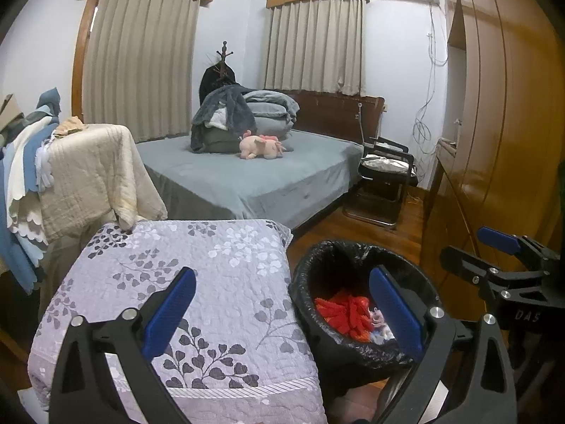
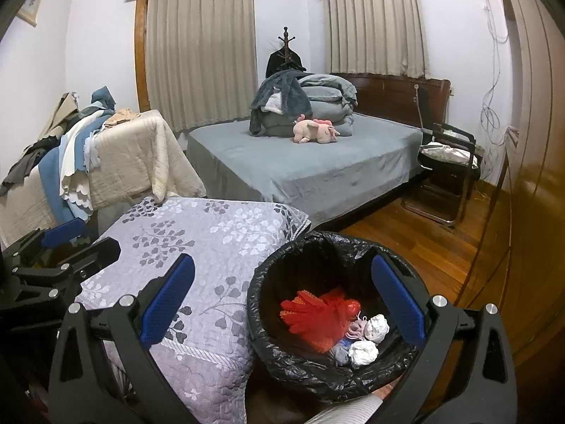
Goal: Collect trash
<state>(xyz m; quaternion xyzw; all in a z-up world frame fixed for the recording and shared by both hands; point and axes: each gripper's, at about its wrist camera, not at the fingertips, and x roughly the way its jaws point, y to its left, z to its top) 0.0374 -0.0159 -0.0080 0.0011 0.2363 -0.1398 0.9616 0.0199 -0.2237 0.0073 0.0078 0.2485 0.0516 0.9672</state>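
A round bin lined with a black bag (image 2: 268,282) (image 1: 310,282) stands on the wood floor beside a lilac quilt. Inside lie red mesh netting (image 2: 314,312) (image 1: 344,312), two crumpled white paper balls (image 2: 363,351) and a small pink scrap. My right gripper (image 2: 282,300) hangs open above the bin's left rim, nothing between its blue pads. My left gripper (image 1: 282,307) is open too, straddling the quilt's edge and the bin. Each gripper shows in the other's view: the right one (image 1: 501,247) at the right edge, the left one (image 2: 67,236) at the left edge.
The lilac floral quilt (image 1: 183,282) covers a low block left of the bin. Behind it stand a cloth-draped piece of furniture (image 1: 88,169), a grey bed (image 2: 300,162) with folded bedding and a pink plush, a black chair (image 2: 448,162) and a wooden wardrobe (image 1: 494,123) on the right.
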